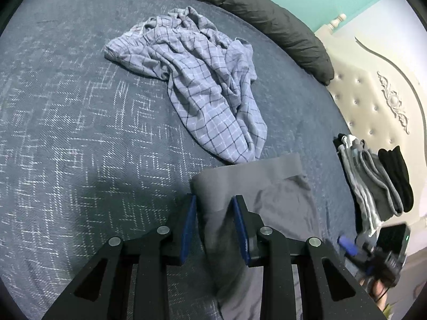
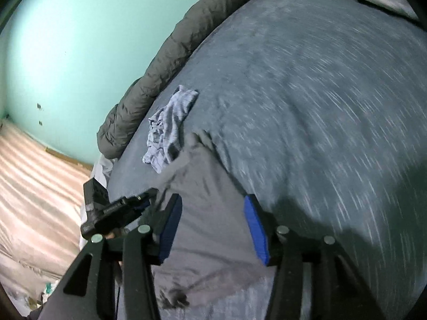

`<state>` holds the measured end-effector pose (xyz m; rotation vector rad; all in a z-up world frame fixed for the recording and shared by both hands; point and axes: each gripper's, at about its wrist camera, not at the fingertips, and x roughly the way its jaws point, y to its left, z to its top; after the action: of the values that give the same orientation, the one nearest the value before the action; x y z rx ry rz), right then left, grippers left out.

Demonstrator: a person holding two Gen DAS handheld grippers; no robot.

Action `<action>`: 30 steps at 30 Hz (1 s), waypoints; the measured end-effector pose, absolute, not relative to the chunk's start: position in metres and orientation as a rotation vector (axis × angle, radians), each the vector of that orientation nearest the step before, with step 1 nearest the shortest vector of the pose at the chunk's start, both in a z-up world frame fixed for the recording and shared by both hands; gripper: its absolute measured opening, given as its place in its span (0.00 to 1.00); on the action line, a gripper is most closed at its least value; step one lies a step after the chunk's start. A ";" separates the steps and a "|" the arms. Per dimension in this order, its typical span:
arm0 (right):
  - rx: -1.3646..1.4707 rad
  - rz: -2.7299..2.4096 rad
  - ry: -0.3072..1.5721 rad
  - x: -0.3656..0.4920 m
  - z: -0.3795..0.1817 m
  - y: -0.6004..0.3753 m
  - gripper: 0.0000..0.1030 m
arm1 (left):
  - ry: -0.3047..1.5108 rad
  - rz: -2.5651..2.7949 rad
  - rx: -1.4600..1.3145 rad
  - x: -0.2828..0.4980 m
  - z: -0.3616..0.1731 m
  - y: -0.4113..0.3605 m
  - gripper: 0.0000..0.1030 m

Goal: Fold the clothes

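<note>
A grey garment point(image 1: 269, 186) lies flat on the blue patterned bedspread point(image 1: 80, 133). My left gripper point(image 1: 214, 200) stands open over the garment's left edge, with cloth between its blue pads point(image 1: 188, 226) but not pinched. In the right wrist view, which is motion-blurred, the same grey garment point(image 2: 208, 192) lies under my right gripper point(image 2: 213, 198). That gripper is wide open with nothing held. Beyond the garment lie crumpled light-blue plaid shorts point(image 1: 202, 85) point(image 2: 170, 128). Each gripper shows in the other's view: the right gripper point(image 1: 379, 253) and the left gripper point(image 2: 117, 210).
A stack of folded grey, white and black clothes point(image 1: 373, 181) sits at the bed's right side by the cream tufted headboard point(image 1: 373, 93). A dark grey rolled duvet point(image 1: 267, 13) point(image 2: 160, 66) lines the far edge below a teal wall point(image 2: 66, 53).
</note>
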<state>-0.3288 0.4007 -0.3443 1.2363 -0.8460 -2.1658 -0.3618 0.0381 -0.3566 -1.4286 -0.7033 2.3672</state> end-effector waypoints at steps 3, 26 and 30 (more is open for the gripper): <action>1.250 -2.142 -0.731 -0.359 -0.331 0.382 0.53 | -0.728 2.360 -1.422 -0.363 -0.359 0.037 0.30; 1.420 -2.149 -0.160 -0.448 -0.365 0.290 0.20 | -0.735 2.375 -1.393 -0.371 -0.354 0.053 0.21; 1.364 -2.146 -0.140 -0.438 -0.358 0.293 0.08 | -0.715 2.390 -1.376 -0.372 -0.344 0.061 0.11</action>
<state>-0.4381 0.2932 -0.3577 1.3637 -0.1400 -2.1458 -0.3717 0.0610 -0.3436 -1.3756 -0.7145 2.3904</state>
